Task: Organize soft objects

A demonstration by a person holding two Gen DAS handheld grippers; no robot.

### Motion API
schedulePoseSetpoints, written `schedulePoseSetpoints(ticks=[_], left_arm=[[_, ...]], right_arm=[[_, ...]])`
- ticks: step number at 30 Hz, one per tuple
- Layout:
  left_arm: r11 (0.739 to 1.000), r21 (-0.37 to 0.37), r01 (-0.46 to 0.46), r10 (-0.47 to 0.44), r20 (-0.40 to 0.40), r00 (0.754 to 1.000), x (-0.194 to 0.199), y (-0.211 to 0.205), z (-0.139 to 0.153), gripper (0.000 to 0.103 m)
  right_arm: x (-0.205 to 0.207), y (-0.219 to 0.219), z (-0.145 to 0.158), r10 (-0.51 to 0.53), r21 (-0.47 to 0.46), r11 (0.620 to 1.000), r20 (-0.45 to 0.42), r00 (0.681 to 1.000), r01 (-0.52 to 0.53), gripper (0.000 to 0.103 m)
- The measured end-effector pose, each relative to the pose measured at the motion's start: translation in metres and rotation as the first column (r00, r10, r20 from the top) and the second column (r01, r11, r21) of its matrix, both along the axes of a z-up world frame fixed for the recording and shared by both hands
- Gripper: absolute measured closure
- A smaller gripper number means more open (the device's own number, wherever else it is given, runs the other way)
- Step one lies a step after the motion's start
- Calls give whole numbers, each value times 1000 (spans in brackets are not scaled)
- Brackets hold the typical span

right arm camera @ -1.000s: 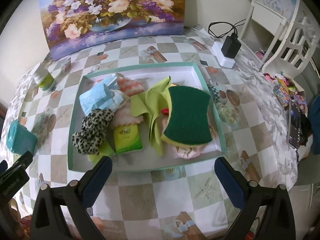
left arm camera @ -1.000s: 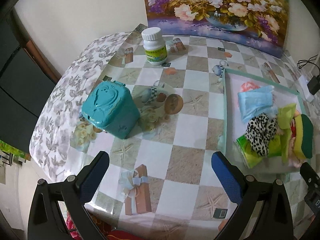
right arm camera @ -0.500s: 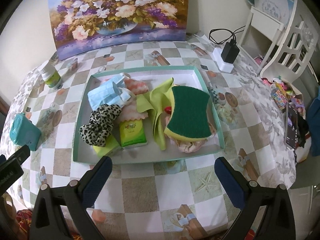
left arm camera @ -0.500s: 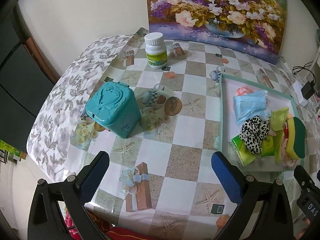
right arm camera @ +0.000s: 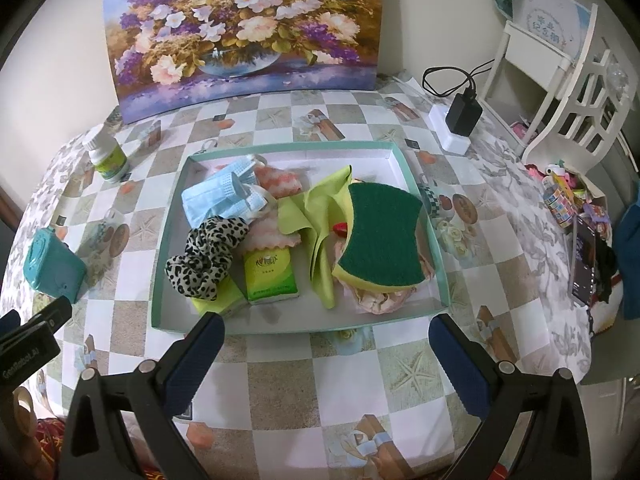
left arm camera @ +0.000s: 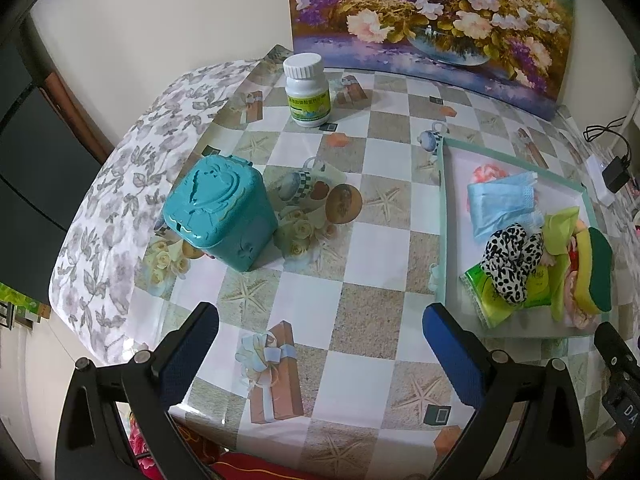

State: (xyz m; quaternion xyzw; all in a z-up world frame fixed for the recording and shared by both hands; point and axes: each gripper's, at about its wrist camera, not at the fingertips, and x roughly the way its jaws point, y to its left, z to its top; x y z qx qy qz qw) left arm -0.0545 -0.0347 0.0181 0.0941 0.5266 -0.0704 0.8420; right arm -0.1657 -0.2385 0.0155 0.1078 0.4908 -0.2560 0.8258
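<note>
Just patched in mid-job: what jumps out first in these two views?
The teal-rimmed tray heaped with soft things: a green-topped sponge at its right, a leopard-print scrunchie at its left. Left of the tray stands a closed teal box; a floral painting leans against the back wall.

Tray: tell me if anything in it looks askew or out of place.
The soft things lie in a jumble in the tray: the sponge rests tilted on crumpled cloths, and the leopard-print scrunchie overlaps a tissue pack. Nothing spilled.

Both views are bright and evenly lit, with soft short shadows. Mild glare sits on the glossy checkered worktop [left arm camera: 372,252] near the lower left. Fisheye bending curves the edges; corners fall black. Focus is sharp.
</note>
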Motion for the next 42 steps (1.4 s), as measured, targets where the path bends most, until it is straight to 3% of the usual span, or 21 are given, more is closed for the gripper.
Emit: schedulePoseSetpoints(ticks=[42], left_arm=[[1000,19,14,-13,-31,999,4,1,-9,1]], right_arm=[[2,-5,-7,2,-6,1000,-26,1000,-2,0]])
